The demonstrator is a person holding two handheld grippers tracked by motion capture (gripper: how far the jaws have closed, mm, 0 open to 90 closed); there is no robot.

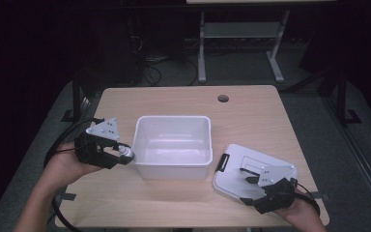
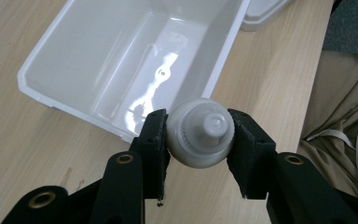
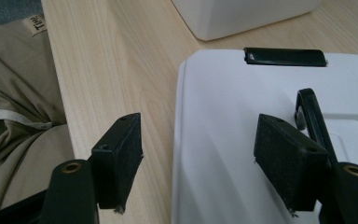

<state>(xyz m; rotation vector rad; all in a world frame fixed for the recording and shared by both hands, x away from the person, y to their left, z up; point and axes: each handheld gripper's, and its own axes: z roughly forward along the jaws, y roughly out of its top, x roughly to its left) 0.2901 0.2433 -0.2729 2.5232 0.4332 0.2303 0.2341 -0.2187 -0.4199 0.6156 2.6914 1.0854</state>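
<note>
Left fingers point(image 2: 200, 140) clamp round white bottle point(image 2: 200, 137); right fingers point(image 3: 198, 158) apart over smooth lid point(image 3: 223, 116).

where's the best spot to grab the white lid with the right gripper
Take the lid by its near long edge, coming from the person's side. It lies flat on the table, and the open right gripper already straddles that edge.

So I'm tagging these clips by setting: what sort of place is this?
Probably a lab or office workroom: a small wooden desk with a cable hole, loose cables on grey floor, and another metal-legged table behind.
</note>
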